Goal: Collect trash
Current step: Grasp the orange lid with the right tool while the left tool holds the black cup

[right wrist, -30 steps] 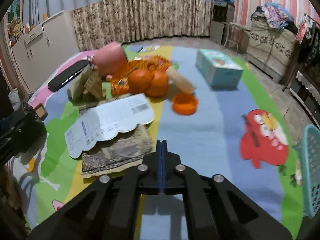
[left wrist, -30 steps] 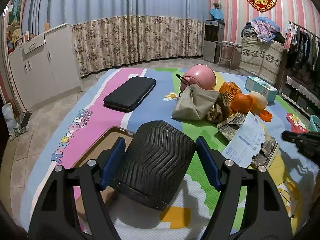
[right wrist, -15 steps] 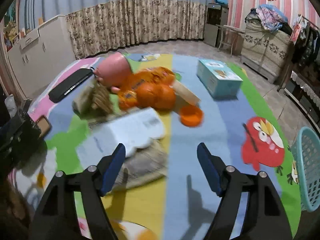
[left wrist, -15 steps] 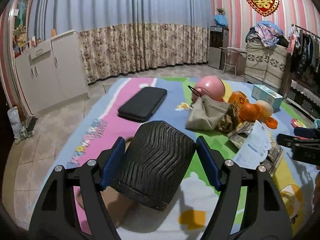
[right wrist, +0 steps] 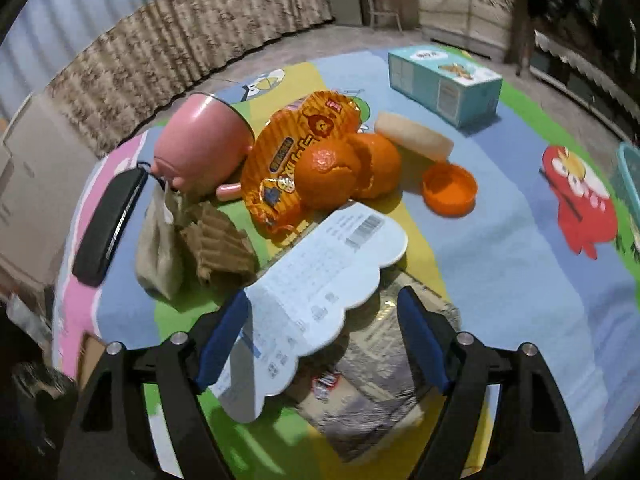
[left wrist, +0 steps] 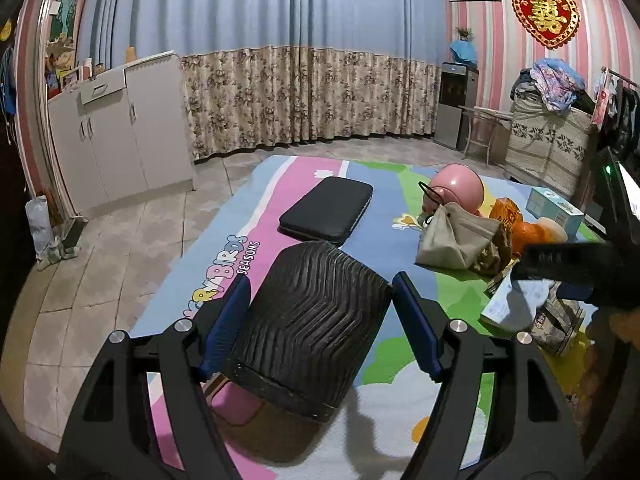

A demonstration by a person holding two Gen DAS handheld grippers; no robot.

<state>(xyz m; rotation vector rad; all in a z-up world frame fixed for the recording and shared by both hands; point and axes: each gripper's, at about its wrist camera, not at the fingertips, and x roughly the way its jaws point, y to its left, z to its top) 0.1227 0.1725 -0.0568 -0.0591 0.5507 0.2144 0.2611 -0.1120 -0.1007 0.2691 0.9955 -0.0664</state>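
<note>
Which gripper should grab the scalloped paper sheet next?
Right. The right gripper is opening directly over the paper sheet; the left gripper is occupied holding the black ribbed bin.

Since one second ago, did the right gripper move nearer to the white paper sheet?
Yes. The right gripper has come in over the white paper sheet, which now lies between its opening fingers; the orange lid sits farther up the view.

Right tool (right wrist: 322, 336) jaws opening from shut, now over scalloped paper (right wrist: 316, 300).
</note>
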